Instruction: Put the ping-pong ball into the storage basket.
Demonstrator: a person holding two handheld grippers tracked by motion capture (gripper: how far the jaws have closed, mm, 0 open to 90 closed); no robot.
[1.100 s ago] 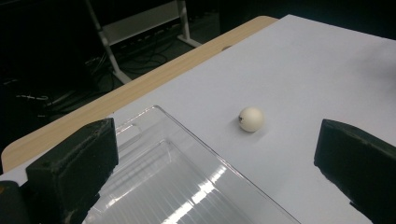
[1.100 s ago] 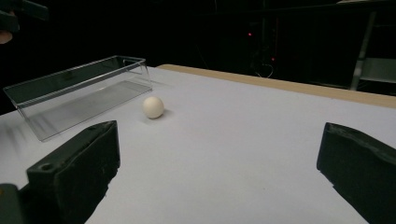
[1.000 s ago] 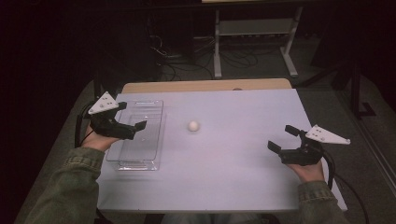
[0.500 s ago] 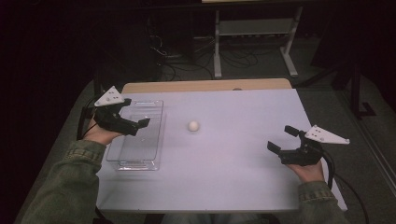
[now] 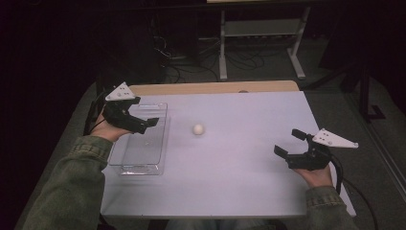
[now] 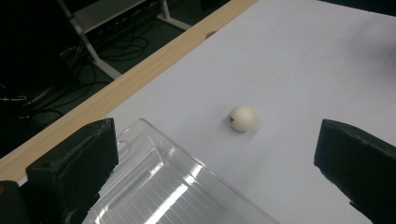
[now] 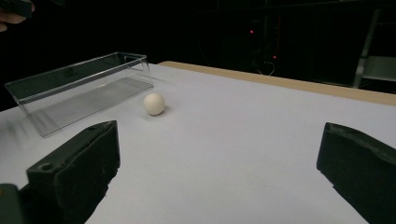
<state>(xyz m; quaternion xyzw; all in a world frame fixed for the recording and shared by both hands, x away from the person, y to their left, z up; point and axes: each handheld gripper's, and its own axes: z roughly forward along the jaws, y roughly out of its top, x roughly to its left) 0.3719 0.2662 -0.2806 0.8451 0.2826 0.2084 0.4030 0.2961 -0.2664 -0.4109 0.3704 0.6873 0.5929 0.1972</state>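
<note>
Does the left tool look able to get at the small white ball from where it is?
Probably yes: the left tool hangs open above the clear plastic tray, with bare table between it and the small white ball.

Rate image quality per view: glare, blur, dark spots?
High view: dim; table lit, background nearly black, ball slightly soft. Left gripper view: bright glare streaks on the clear tray, ball sharp. Right gripper view: black background, tray smeared at its near end.

Cream-white ball [image 5: 198,129]; clear tray [image 5: 139,158]; pale lilac table [image 5: 249,182]; black claws, grey plates.
</note>
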